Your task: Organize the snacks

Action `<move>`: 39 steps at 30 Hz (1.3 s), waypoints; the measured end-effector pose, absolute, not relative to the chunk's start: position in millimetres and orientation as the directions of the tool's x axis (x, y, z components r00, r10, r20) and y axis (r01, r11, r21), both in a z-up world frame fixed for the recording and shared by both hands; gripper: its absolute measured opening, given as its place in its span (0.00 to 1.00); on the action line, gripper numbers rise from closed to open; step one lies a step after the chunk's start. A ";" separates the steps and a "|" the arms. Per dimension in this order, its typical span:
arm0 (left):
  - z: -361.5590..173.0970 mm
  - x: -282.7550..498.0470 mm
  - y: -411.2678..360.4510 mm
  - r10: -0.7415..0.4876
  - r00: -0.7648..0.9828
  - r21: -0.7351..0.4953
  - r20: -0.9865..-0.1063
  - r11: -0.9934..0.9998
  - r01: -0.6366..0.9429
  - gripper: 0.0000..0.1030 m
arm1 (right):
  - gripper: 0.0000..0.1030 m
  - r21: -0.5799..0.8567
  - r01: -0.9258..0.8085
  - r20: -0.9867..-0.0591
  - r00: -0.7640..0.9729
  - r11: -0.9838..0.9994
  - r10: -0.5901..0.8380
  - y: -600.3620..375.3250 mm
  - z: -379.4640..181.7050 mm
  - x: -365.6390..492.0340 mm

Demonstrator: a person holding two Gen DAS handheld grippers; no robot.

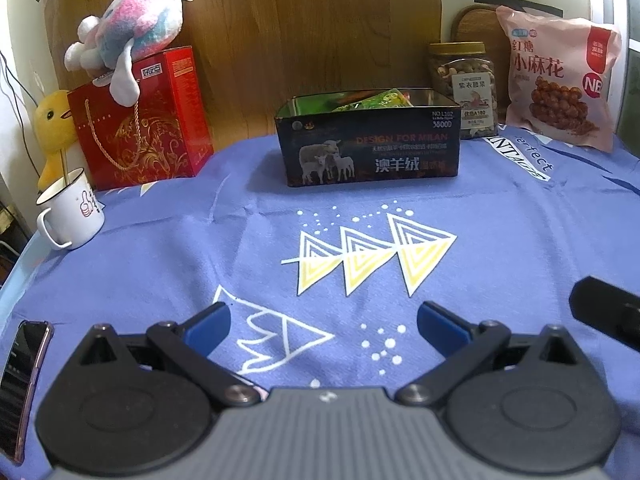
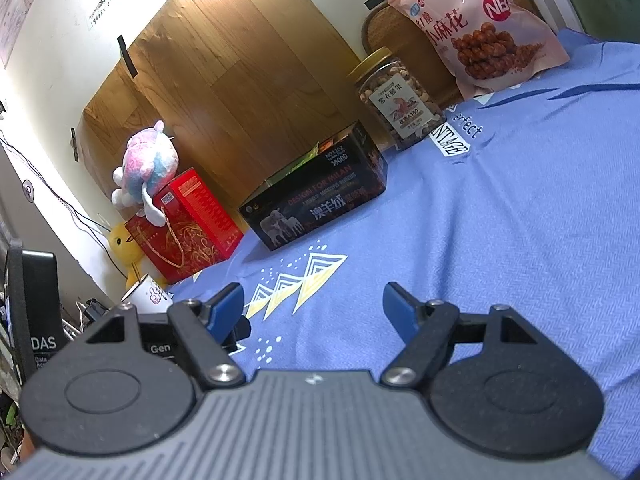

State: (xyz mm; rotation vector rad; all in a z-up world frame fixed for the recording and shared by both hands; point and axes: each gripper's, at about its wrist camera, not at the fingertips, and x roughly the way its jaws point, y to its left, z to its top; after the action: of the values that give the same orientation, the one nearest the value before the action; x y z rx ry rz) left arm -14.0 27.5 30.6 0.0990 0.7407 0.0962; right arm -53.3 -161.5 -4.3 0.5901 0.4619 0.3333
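Observation:
A black tin box with sheep printed on its side stands open on the blue cloth, with green snack packets inside. To its right stand a clear jar of nuts and a pink snack bag that leans on the back wall. The right wrist view also holds the black tin box, the jar of nuts and the pink snack bag. My left gripper hangs open over bare cloth, well short of the tin. My right gripper is open too, with nothing between its fingers.
A red gift box with a plush toy on top stands at the back left, beside a yellow duck and a white mug. A phone lies at the left edge. The blue cloth covers the table.

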 end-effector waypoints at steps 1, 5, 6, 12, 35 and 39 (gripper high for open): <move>30.7 -14.2 27.8 0.121 0.735 0.123 -0.667 0.991 -0.052 1.00 | 0.76 0.598 -0.169 -0.319 0.847 0.783 0.426 -161.4 -4.1 -53.2; 32.4 -16.7 30.1 0.107 0.743 0.103 -0.661 0.993 -0.052 1.00 | 0.77 0.598 -0.169 -0.318 0.847 0.783 0.425 -161.4 -4.4 -53.3; 32.9 -17.5 31.1 0.102 0.744 0.094 -0.660 0.994 -0.053 1.00 | 0.77 0.599 -0.168 -0.319 0.847 0.783 0.426 -161.4 -4.2 -53.1; 33.5 -15.7 32.8 0.083 0.736 0.067 -0.672 0.996 -0.051 1.00 | 0.77 0.600 -0.168 -0.321 0.845 0.782 0.427 -161.9 -4.0 -52.6; 41.0 -23.0 20.7 0.062 0.749 0.061 -0.660 0.998 -0.028 1.00 | 0.79 0.555 -0.172 -0.285 0.880 0.814 0.380 -163.7 0.9 -58.6; 41.3 -22.8 22.8 0.065 0.744 0.056 -0.665 0.998 -0.037 1.00 | 0.79 0.556 -0.171 -0.286 0.879 0.813 0.381 -163.3 0.9 -58.6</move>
State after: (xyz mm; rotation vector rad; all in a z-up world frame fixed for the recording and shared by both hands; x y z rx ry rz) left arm -22.8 22.8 41.3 0.0407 0.7295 0.0555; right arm -58.6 -163.3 0.9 0.5474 0.4011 0.3031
